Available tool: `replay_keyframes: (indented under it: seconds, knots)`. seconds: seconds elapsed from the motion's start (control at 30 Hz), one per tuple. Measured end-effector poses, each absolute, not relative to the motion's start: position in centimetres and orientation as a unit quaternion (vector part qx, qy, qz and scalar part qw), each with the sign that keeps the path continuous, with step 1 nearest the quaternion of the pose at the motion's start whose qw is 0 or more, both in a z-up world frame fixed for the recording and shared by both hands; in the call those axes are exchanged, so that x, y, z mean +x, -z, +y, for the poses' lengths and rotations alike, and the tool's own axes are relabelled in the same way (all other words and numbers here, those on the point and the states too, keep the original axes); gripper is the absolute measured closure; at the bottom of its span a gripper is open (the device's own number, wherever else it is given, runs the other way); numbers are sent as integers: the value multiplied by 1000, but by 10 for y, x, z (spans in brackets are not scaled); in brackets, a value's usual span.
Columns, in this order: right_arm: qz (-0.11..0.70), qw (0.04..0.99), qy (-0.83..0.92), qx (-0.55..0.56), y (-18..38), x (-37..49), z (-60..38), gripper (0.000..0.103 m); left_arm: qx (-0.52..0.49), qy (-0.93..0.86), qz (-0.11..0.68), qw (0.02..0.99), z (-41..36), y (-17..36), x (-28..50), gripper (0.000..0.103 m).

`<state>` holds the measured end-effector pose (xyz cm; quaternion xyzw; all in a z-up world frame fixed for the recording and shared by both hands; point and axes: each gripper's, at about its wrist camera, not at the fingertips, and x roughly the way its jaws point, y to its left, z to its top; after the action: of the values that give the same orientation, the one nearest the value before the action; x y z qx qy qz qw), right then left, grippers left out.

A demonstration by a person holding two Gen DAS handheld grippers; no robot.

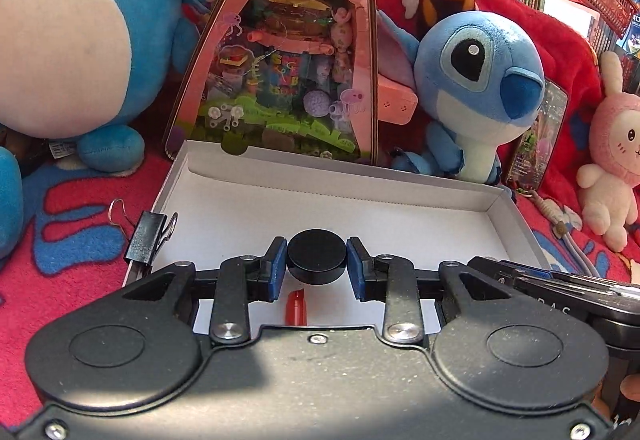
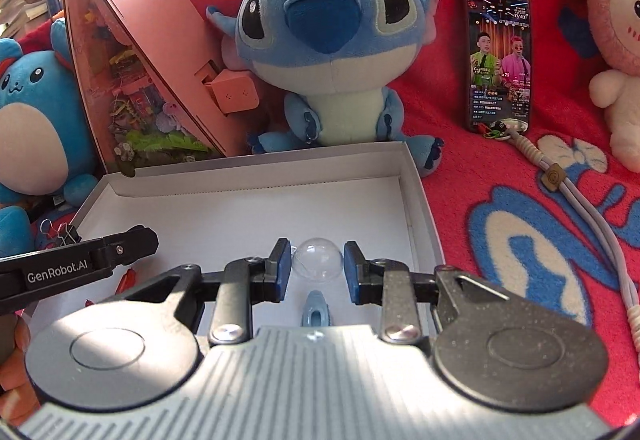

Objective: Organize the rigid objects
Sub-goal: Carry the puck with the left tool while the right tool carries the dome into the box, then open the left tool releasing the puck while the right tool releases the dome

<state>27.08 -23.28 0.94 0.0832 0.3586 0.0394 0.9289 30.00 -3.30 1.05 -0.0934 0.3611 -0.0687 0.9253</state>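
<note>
Black disc (image 1: pixel 317 256) sits clamped between left tool (image 1: pixel 317 264) pads over white box (image 1: pixel 400 216), red piece (image 1: pixel 296 307) below. Right tool (image 2: pixel 317 267) narrowly open around clear dome (image 2: pixel 317 260) in box; contact unclear. Blue piece (image 2: pixel 317 314) beneath.

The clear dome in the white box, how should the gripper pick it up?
Probably by its round sides, low near the flat rim, coming from straight behind as the right gripper does now. The clear dome sits flat side down in the white box, so its curved top would slip.
</note>
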Motion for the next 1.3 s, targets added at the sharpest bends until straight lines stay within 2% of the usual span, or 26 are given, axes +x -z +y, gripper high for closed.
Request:
replay_keyframes:
  seconds: [0.6,1.3]
  knots:
    - [364,928,-40,72,-3,271,-228,70,-41,53,371,926,-39,-4,299,72]
    - [364,929,-37,58,-2,262,-228,70,-35,49,371,927,-37,-5,291,72]
